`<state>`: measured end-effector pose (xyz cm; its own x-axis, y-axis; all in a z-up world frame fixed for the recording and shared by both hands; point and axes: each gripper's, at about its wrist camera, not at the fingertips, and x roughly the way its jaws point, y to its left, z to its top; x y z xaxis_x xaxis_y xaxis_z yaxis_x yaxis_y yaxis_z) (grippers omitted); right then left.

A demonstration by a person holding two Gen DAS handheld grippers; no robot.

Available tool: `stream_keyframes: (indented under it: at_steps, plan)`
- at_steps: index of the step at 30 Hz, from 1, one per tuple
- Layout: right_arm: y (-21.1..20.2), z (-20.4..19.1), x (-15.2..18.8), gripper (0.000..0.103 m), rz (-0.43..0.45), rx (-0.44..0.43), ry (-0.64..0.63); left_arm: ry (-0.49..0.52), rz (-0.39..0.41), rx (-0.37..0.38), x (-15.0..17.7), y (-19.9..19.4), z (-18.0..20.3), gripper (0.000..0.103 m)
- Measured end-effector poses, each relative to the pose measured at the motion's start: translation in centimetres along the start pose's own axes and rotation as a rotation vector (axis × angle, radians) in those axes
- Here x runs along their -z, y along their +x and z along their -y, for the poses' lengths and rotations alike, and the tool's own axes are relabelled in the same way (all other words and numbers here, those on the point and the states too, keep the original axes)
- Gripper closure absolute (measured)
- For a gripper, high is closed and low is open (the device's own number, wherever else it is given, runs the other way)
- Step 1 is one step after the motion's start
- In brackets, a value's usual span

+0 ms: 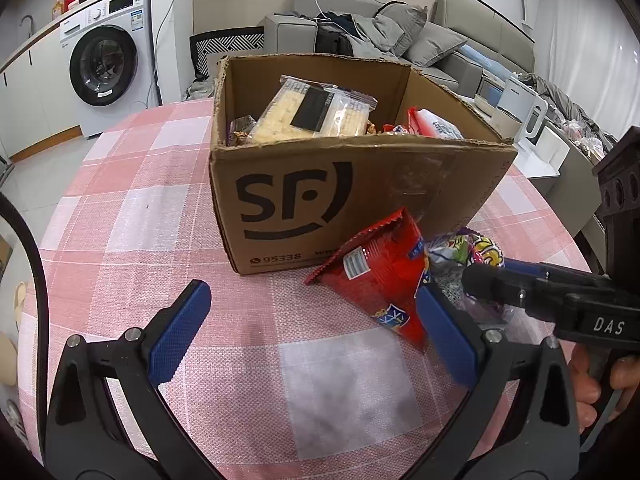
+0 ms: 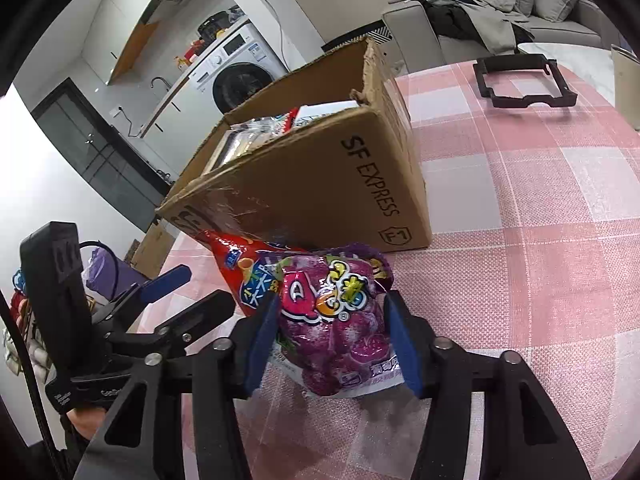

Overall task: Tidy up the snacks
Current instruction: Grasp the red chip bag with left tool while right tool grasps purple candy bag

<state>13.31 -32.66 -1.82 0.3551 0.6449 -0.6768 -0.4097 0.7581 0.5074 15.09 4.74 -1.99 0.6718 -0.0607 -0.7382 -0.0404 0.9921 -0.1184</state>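
An open cardboard box (image 1: 360,188) with snack packets inside stands on the pink checked tablecloth (image 1: 140,208); it also shows in the right wrist view (image 2: 320,176). A red snack bag (image 1: 380,280) leans against the box front. My left gripper (image 1: 316,320) is open and empty, its right pad beside the red bag. My right gripper (image 2: 332,340) is shut on a purple candy bag (image 2: 336,328), which rests on the table against the red bag (image 2: 240,268). The purple bag (image 1: 468,252) also shows partly behind the right gripper in the left wrist view.
A clear cracker packet (image 1: 316,112) and a red-white packet (image 1: 432,122) stick up in the box. A black frame (image 2: 524,80) lies on the table's far side. A washing machine (image 1: 108,60) and a grey sofa (image 1: 400,32) stand beyond the table.
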Motion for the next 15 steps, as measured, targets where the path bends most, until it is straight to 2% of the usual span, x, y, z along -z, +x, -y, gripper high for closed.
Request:
stream_keyframes:
  at_steps: [15]
  plan:
    - [-4.4,1.7,0.2,0.055,0.102,0.008,0.034,0.031,-0.038,0.062,-0.6,2.5,3.3,0.003]
